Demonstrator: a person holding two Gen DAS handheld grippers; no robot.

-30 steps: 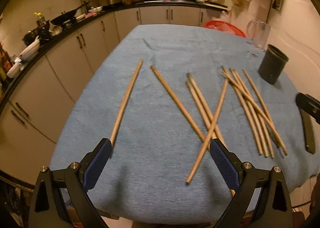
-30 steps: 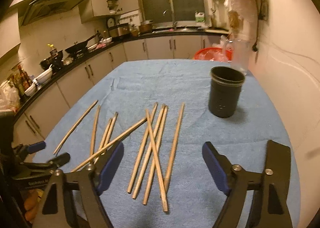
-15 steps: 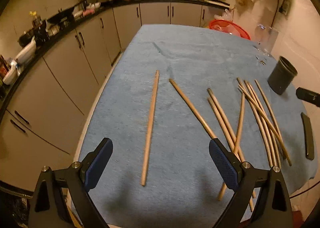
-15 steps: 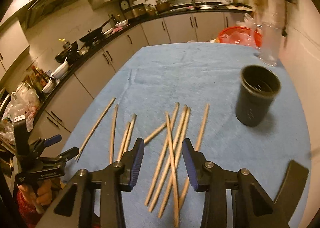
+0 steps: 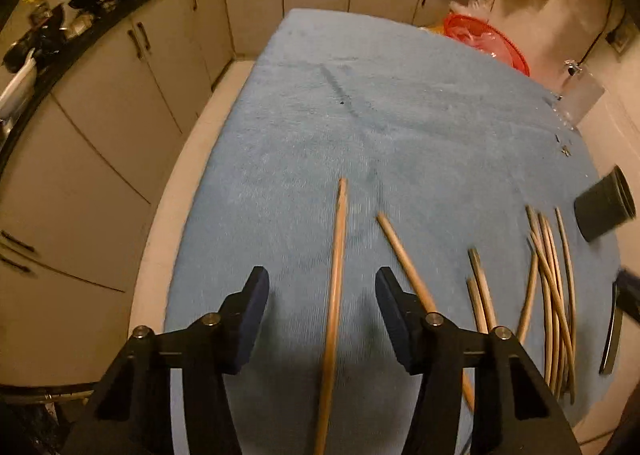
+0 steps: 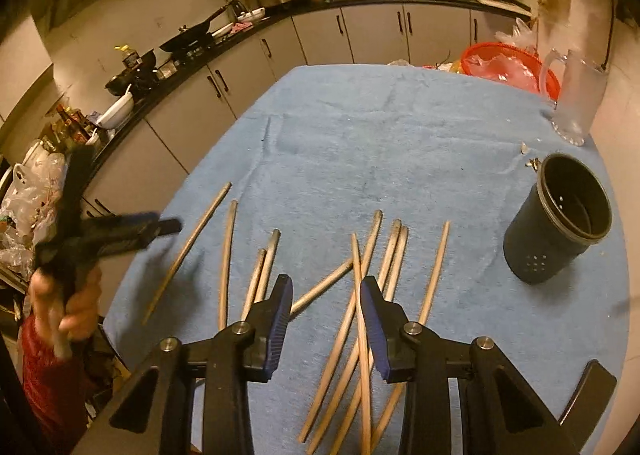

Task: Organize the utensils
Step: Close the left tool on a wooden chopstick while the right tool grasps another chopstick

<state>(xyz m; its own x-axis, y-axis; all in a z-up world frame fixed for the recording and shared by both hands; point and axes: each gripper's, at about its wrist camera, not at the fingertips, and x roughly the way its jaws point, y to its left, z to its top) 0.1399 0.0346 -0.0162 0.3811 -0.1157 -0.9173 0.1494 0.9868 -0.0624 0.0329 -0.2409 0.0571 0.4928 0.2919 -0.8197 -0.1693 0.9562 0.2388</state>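
Observation:
Several wooden chopsticks lie loose on the blue cloth. My left gripper (image 5: 322, 297) hangs over the leftmost chopstick (image 5: 339, 247), which runs between its closing jaws; the pads stand clear of it. In the right wrist view the left gripper (image 6: 132, 229) is a dark blur in a hand (image 6: 64, 311) at the table's left edge. My right gripper (image 6: 326, 295) hovers with its jaws narrowed above the crossed cluster of chopsticks (image 6: 386, 263), pressing on none. The black perforated holder (image 6: 556, 223) stands upright and empty at the right, also seen as the holder (image 5: 604, 211).
A glass pitcher (image 6: 576, 95) and a red basket (image 6: 508, 63) sit at the far right. The blue cloth (image 6: 400, 143) covers the table. Cabinets and a cluttered counter (image 6: 192, 39) curve round the left and back. Bare floor lies beyond the left edge.
The left gripper has slid left from the middle chopsticks to the leftmost one and its jaws have narrowed. The right gripper's jaws have narrowed and it has tipped down over the cluster.

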